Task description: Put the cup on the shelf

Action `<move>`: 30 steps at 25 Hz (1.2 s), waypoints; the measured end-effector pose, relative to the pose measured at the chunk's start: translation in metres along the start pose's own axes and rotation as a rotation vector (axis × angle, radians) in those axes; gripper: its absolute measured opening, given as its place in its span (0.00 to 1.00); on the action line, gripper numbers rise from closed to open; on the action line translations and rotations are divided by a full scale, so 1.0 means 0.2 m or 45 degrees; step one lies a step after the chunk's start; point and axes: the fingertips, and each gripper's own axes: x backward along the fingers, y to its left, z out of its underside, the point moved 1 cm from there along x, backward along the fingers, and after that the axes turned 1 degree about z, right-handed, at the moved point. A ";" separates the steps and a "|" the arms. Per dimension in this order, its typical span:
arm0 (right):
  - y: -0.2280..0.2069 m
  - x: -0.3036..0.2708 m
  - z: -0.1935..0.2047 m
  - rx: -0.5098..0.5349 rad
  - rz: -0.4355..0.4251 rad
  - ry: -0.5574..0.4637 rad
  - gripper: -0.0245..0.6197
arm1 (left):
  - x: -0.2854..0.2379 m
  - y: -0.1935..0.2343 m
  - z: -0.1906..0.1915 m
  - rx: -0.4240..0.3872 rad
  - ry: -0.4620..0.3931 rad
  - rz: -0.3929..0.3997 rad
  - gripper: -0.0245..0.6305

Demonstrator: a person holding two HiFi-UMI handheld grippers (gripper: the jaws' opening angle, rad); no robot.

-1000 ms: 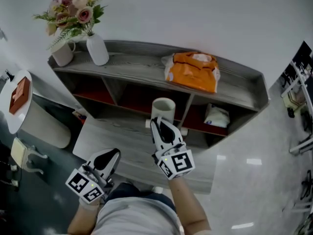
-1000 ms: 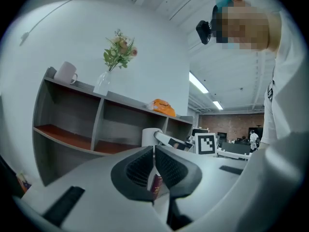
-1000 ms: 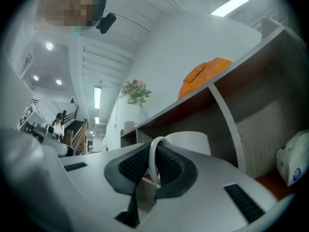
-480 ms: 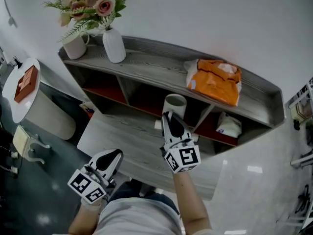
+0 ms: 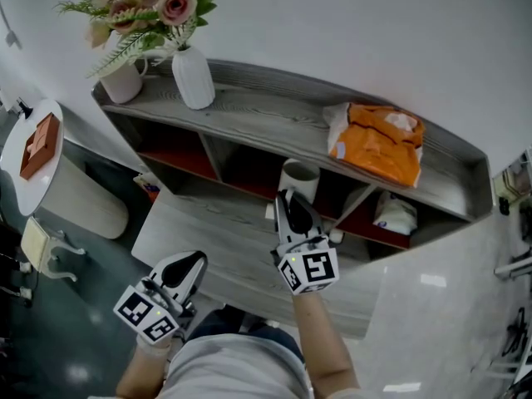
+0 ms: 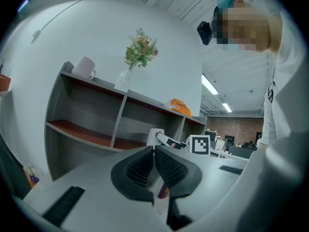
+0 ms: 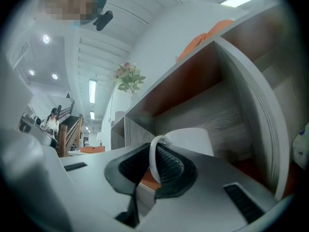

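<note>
A white cup (image 5: 299, 180) hangs upright in front of the grey shelf unit (image 5: 266, 123), level with its middle lower compartment. My right gripper (image 5: 295, 208) is shut on the cup's handle. In the right gripper view the thin white handle (image 7: 153, 159) runs between the black pads, with the cup body (image 7: 189, 141) just beyond and the compartment behind it. My left gripper (image 5: 189, 269) is low at the left over the grey table (image 5: 208, 239), shut with nothing in it. Its pads (image 6: 154, 166) meet in the left gripper view, where the cup (image 6: 153, 136) shows further off.
On the shelf top stand a white vase of flowers (image 5: 193, 77), a white mug (image 5: 123, 81) and an orange bag (image 5: 378, 144). A white packet (image 5: 392, 214) lies in the right lower compartment. A round white side table with an orange box (image 5: 35, 146) stands at the left.
The shelf has drawn nearer in the head view, and the cup in my right gripper now hangs closer to the lower compartments. My left gripper has kept its place at the lower left.
</note>
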 end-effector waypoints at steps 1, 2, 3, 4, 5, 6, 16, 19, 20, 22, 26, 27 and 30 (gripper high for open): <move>0.00 0.00 0.01 0.000 0.009 0.005 0.10 | 0.00 0.01 0.00 0.002 0.005 0.001 0.07; 0.01 -0.01 0.02 0.003 0.018 0.012 0.10 | 0.00 0.02 0.01 0.004 0.009 0.003 0.07; 0.02 -0.01 0.03 0.005 0.025 0.020 0.10 | 0.00 0.03 0.01 0.005 0.012 0.006 0.07; 0.02 -0.01 0.04 0.006 0.029 0.026 0.10 | 0.00 0.04 0.00 0.005 0.015 0.008 0.07; 0.03 -0.01 0.05 0.007 0.032 0.033 0.10 | 0.00 0.05 0.00 0.004 0.017 0.011 0.07; 0.03 -0.02 0.06 0.011 0.033 0.041 0.09 | 0.00 0.06 0.00 0.001 0.018 0.014 0.07; -0.01 -0.09 0.15 0.068 0.134 0.155 0.10 | -0.02 0.10 -0.01 -0.009 0.037 0.042 0.07; -0.05 -0.12 0.15 0.081 0.178 0.191 0.10 | -0.01 0.12 -0.01 -0.009 0.043 0.043 0.07; -0.05 -0.13 0.16 0.090 0.190 0.204 0.10 | -0.01 0.13 -0.01 -0.009 0.044 0.041 0.07; -0.07 -0.16 0.16 0.107 0.217 0.225 0.10 | -0.01 0.14 -0.01 -0.006 0.044 0.042 0.07; -0.10 -0.19 0.17 0.124 0.277 0.270 0.10 | -0.02 0.15 -0.01 -0.006 0.044 0.048 0.07; -0.10 -0.19 0.18 0.133 0.288 0.280 0.10 | -0.02 0.16 -0.01 -0.004 0.044 0.047 0.07; -0.09 -0.20 0.18 0.146 0.310 0.298 0.10 | -0.02 0.16 -0.01 -0.001 0.044 0.050 0.07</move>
